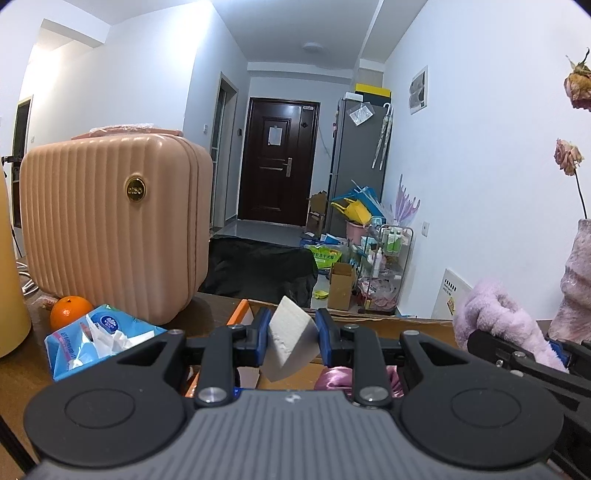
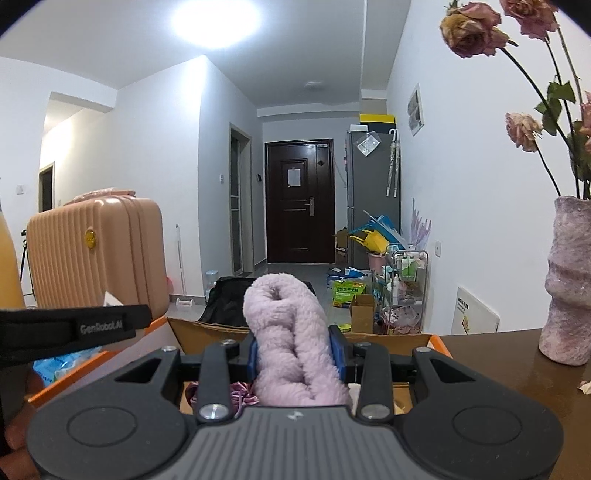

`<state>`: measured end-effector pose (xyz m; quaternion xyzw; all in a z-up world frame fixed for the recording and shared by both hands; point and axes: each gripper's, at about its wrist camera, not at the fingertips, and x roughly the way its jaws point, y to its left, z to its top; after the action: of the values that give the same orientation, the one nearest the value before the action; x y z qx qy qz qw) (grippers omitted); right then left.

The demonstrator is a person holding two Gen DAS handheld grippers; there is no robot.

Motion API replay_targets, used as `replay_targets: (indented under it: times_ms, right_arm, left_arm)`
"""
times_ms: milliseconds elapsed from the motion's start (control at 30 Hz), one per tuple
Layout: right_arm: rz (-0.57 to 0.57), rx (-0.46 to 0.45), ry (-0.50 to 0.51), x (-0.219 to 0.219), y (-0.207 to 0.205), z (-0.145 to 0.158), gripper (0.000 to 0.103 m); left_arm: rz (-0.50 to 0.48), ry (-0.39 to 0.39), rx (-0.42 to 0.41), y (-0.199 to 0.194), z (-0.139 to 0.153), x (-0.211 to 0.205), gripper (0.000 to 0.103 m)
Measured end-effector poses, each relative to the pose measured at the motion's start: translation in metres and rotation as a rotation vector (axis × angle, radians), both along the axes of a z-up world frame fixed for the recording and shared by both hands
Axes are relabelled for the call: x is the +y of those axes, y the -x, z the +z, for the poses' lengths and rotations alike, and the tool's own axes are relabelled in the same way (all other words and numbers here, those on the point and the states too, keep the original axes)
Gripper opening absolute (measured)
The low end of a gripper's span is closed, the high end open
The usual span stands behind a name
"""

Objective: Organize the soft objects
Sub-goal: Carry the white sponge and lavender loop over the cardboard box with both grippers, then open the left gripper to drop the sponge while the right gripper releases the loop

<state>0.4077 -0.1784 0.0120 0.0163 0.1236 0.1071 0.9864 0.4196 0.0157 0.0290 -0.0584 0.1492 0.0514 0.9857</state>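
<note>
1. The left gripper (image 1: 290, 338) had its blue pads (image 1: 263, 334) pressed on a white sponge (image 1: 290, 339), a wedge-shaped block held tilted, one corner up, above the box (image 1: 369, 319).
2. The right gripper (image 2: 295, 356) was clamped around a fluffy lilac cloth (image 2: 291, 332), bunched in folds and rising above the fingers (image 2: 338, 354); from the left wrist view the same cloth (image 1: 491, 314) showed at the right, in the other gripper's grasp.
3. Both held things hung over the open cardboard box (image 2: 207, 330) with orange edges, which sat on a dark brown table (image 2: 498, 369).
4. Inside the box, below the grippers, lay a shiny pink fabric (image 1: 336, 376); the rest of its contents were hidden.
5. Left of the box, a blue tissue pack (image 1: 99, 339) lay on the table with an orange (image 1: 70, 310) just behind it, and a pink ribbed case (image 1: 114, 221) stood behind both.
6. At the table's right side stood a mottled pink vase (image 2: 569, 280) with dried roses (image 2: 469, 29).
7. Beyond the table, a hallway led to a dark door (image 2: 299, 201), with clutter along the right wall.
</note>
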Motion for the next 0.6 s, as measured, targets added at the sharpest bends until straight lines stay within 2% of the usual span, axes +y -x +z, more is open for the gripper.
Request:
replay_targets:
  times_ms: [600]
  right_arm:
    - [0.015, 0.009, -0.012, -0.006, -0.003, 0.001, 0.038]
  left_arm:
    - [-0.008, -0.041, 0.029, -0.006, -0.015, -0.005, 0.031]
